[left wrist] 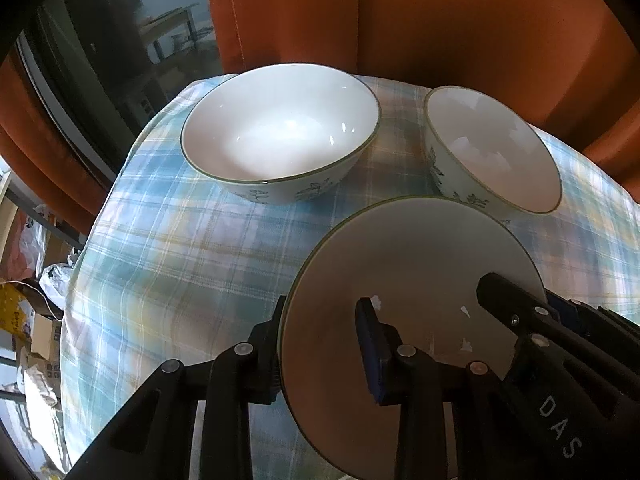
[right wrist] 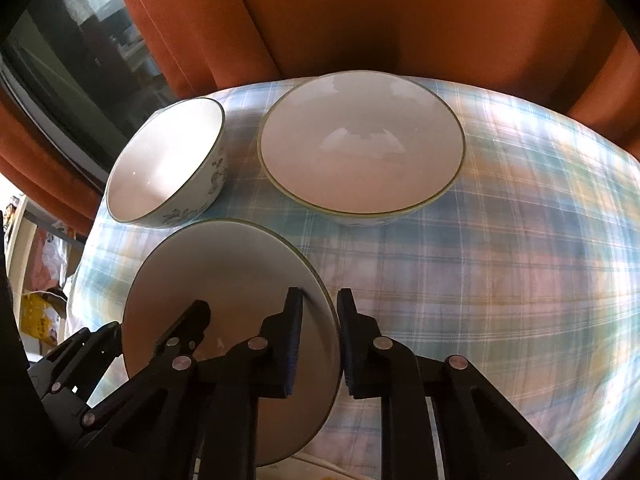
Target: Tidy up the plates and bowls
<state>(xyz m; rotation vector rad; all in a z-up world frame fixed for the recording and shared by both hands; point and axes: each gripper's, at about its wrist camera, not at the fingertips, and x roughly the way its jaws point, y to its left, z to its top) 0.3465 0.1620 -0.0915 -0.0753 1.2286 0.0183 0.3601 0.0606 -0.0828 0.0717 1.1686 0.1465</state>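
Left wrist view shows the left claw (left wrist: 324, 352) clamped on the near-left rim of a white plate (left wrist: 412, 264), one finger under it, one on top. From the right wrist view, the right claw (right wrist: 318, 344) grips the same plate's right rim. Beyond the plate, two white bowls, a wide bowl (left wrist: 280, 128) and a smaller bowl (left wrist: 496, 148), sit side by side on the plaid-clothed counter (left wrist: 168, 248).

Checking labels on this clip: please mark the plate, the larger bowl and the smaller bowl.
plate (left wrist: 400, 264): left wrist view, bare upper part of its face.
larger bowl (left wrist: 280, 132): left wrist view, inside bottom.
smaller bowl (right wrist: 160, 168): right wrist view, inner wall.
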